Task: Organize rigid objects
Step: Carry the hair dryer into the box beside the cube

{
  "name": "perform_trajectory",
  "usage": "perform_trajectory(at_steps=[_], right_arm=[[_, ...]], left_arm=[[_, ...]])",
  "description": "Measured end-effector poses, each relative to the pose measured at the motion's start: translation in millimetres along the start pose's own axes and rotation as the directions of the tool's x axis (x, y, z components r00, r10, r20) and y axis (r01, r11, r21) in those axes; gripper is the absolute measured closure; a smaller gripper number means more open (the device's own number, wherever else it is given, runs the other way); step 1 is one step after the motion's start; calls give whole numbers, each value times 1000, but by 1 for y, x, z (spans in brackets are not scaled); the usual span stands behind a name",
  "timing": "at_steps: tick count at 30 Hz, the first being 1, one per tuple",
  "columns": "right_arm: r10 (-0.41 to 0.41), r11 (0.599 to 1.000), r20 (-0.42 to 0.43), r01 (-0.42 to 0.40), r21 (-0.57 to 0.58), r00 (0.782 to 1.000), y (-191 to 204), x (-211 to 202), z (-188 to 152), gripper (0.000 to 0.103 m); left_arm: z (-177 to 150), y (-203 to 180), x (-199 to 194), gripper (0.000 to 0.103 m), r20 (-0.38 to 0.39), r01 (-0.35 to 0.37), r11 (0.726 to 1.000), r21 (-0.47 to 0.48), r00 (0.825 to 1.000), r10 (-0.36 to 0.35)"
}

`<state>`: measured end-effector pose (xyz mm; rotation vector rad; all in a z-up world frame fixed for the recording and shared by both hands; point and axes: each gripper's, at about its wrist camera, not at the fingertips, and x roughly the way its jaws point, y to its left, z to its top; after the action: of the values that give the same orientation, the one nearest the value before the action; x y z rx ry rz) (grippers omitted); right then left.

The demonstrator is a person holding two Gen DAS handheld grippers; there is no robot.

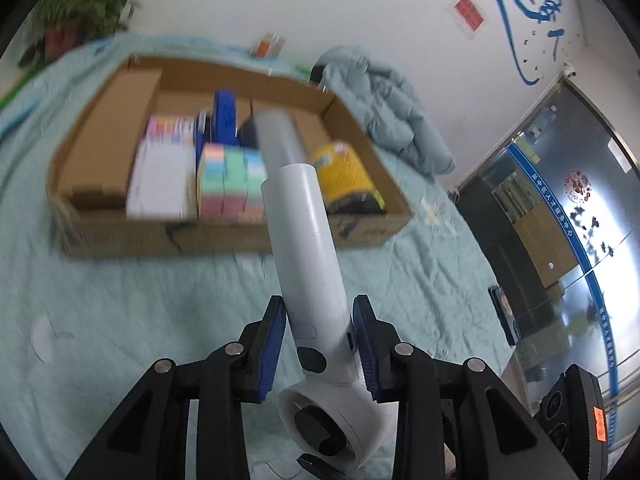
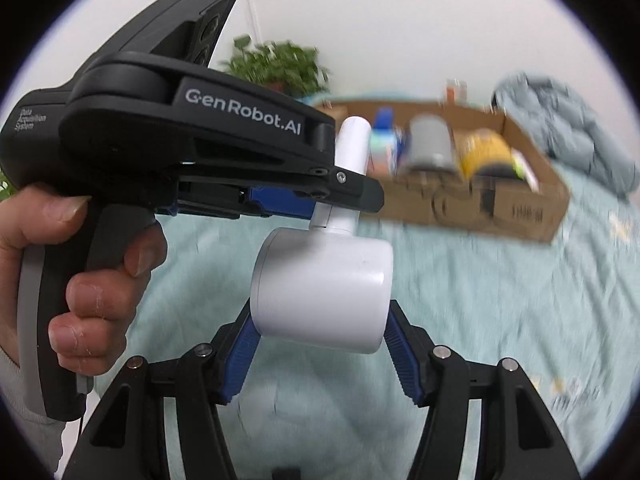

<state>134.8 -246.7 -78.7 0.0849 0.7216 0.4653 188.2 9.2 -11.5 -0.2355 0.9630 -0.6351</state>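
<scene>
Now my left tongs clench the white dryer by its handle, low in frame; my right tongs seem spread around its barrel, perhaps touching. I should carry it level toward the box, upper centre, aiming for its free corner.

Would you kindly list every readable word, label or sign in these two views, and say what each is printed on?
"GenRobot.AI": side of the left gripper.
"Data Acquisition System": rear of that gripper's body, small.
Blue Chinese characters on the wall: too blurred to read.
Red notice on the wall: illegible.
Print on the cardboard box: blurred.
Orange sticker on the right gripper's body: illegible.
</scene>
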Motion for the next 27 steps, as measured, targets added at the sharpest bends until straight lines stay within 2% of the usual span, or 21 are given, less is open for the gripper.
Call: perform_trajectory(at_steps=[5, 13, 16, 21, 27], right_arm=[[-3, 998, 94, 9, -57, 996, 8, -3, 47, 43], [2, 997, 157, 9, -71, 988, 11, 7, 106, 43], [7, 997, 150, 4, -73, 989, 12, 14, 123, 43], [36, 998, 107, -31, -48, 994, 11, 40, 147, 43], [56, 998, 27, -55, -35, 998, 6, 86, 169, 43]], left_arm=[[50, -10, -35, 71, 92, -18, 998, 60, 996, 13], [133, -7, -57, 71, 122, -34, 994, 108, 992, 21], [155, 0, -61, 71, 115, -31, 993, 110, 993, 18], [190, 19, -53, 71, 104, -64, 993, 100, 993, 53], [225, 66, -26, 71, 50, -64, 997, 46, 997, 62]])
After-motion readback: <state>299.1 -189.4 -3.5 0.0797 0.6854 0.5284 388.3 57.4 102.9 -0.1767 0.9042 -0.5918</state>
